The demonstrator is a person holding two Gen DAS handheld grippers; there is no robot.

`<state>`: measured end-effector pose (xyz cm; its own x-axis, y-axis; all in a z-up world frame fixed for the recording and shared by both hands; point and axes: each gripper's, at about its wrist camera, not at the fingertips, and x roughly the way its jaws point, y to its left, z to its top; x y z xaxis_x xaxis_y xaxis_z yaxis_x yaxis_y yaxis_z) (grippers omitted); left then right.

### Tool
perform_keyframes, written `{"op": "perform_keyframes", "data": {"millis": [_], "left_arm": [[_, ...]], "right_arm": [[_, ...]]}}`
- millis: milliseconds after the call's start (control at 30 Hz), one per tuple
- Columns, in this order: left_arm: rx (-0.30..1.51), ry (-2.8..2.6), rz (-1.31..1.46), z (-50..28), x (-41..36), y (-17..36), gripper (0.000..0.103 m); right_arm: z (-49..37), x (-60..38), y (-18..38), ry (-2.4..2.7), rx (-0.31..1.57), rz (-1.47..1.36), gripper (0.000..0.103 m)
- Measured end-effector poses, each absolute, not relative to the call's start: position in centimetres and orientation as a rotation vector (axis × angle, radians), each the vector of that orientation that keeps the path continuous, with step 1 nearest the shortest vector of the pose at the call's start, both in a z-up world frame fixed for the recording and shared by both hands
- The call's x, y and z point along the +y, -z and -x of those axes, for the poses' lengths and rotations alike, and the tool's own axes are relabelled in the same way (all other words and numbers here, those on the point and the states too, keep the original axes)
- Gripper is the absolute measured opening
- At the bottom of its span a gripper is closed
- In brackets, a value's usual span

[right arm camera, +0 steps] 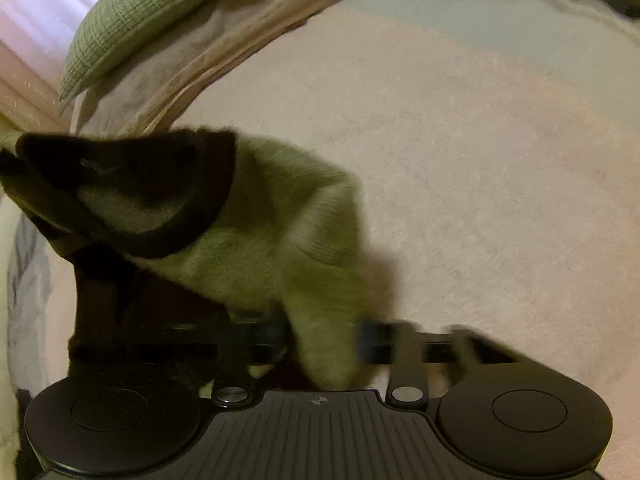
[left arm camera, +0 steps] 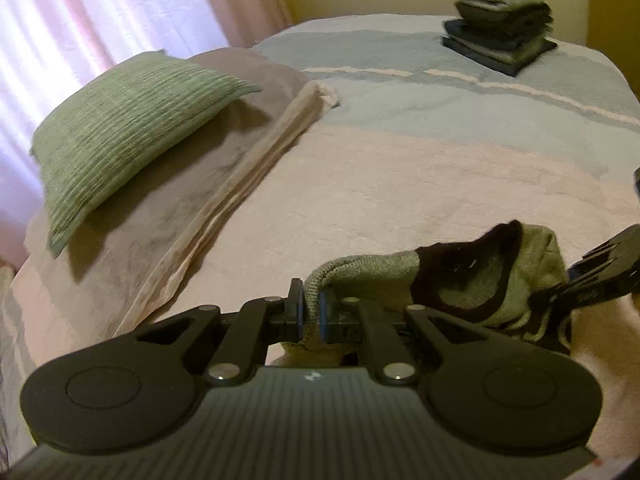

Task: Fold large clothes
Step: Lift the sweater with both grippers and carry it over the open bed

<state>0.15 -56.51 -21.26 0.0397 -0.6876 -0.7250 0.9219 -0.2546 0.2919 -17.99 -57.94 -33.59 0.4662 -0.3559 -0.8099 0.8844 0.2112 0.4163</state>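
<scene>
Both grippers, left gripper [left arm camera: 310, 312] and right gripper [right arm camera: 324, 340], pinch our green sweater [left arm camera: 460, 284] at lower frame, lifted above the bed [left arm camera: 400, 184]; next we spread it flat.

Right tongs [right arm camera: 324, 340] motion-blurred, grip on green sweater [right arm camera: 280, 248] unclear; folded stack [left arm camera: 500, 28] blurred.

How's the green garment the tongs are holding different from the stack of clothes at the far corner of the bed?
The green garment hangs unfolded and bunched, pinched by the left tongs and the right tongs; the stack lies neatly folded on the bedspread. The garment is a single piece with a dark collar; the stack holds several layers, dark ones lowest. Both include muted green fabric.
</scene>
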Motion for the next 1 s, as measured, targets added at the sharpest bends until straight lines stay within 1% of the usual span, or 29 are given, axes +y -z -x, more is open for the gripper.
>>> {"op": "perform_keyframes", "data": {"millis": [67,167,333,467,633,800,900,1000], "left_arm": [[0.342,1.536,-0.911,-0.6,-55.4,20.2,0.006],[0.341,1.474,-0.815,-1.2,-53.1,17.2,0.006],[0.265,1.375,-0.631,-1.5,-47.7,9.4,0.005],[0.163,1.324,-0.496,-0.3,-41.2,3.0,0.005],[0.073,1.288,-0.342,2.9,-31.4,-1.3,0.005],[0.005,1.272,-0.279,6.9,-22.3,-4.7,0.005],[-0.034,1.284,-0.26,9.0,-18.7,-7.6,0.005],[-0.055,1.304,-0.236,10.2,-17.3,-10.9,0.005]], "right_arm": [[19.0,-57.3,30.6,0.913,0.644,-0.939,0.011],[21.0,-57.1,24.4,0.848,0.604,-0.812,0.01],[22.7,-56.1,13.8,0.738,0.548,-0.594,0.008],[24.5,-52.6,5.9,0.709,0.455,-0.458,0.008],[25.3,-44.5,-0.3,0.714,0.391,-0.289,0.008],[26.4,-35.7,-6.0,0.728,0.34,-0.159,0.008],[28.0,-32.3,-9.8,0.738,0.297,-0.081,0.008],[29.7,-31.1,-13.2,0.758,0.27,-0.005,0.008]]}}
